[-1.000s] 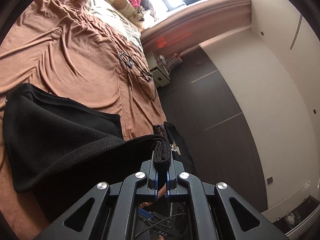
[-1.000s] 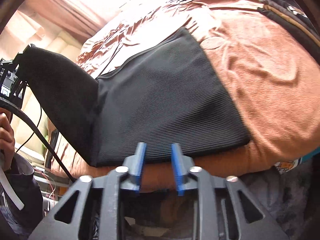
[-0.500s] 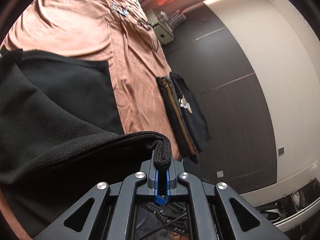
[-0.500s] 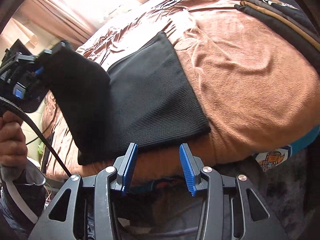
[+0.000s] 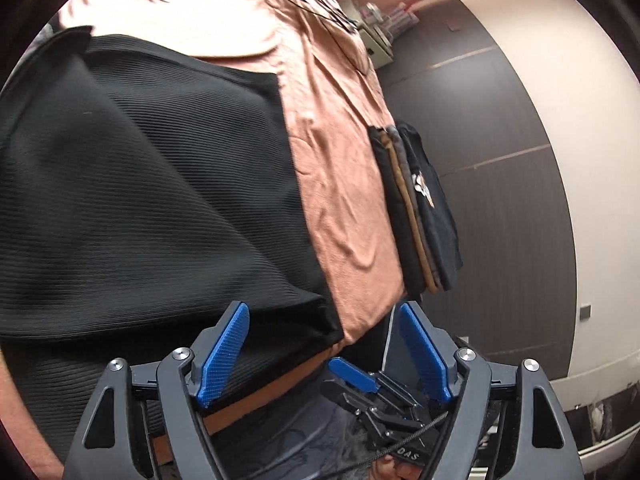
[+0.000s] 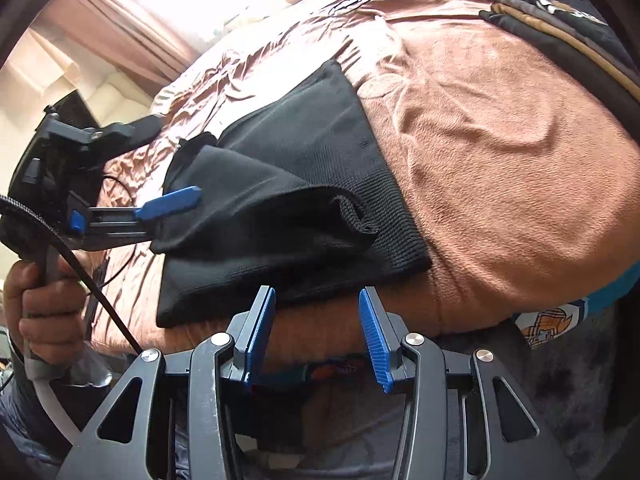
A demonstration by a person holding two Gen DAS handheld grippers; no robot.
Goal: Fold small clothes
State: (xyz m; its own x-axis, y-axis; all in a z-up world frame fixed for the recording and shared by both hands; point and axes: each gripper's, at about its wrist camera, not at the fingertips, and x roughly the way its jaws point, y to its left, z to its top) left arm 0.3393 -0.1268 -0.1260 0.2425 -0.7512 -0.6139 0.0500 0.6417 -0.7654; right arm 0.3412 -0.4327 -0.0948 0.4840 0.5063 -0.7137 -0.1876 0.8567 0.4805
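A black knit garment (image 5: 160,200) lies on the brown bed sheet (image 5: 340,200), one side folded over onto itself (image 6: 300,184). My left gripper (image 5: 322,312) hangs just over the garment's near corner. Its jaws are opening and stand wide apart, and the pads do not press on the cloth. From the right wrist view, one blue pad (image 6: 172,204) of the left gripper sits at the folded flap's left edge. My right gripper (image 6: 316,294) is open at the bed's front edge, just short of the garment's hem, with nothing between its fingers.
A stack of folded dark clothes (image 5: 424,208) lies at the bed's edge, to the right of the garment (image 6: 560,28). A person's hand (image 6: 44,304) holds the left gripper's handle. Black cables (image 5: 316,4) lie far up the bed. A printed blue-and-orange cloth (image 6: 560,320) hangs below the mattress.
The left gripper came down with the black cloth's edge, then let it go and spread its jaws; the flap now rests on the garment. The right gripper's jaws widened a little.
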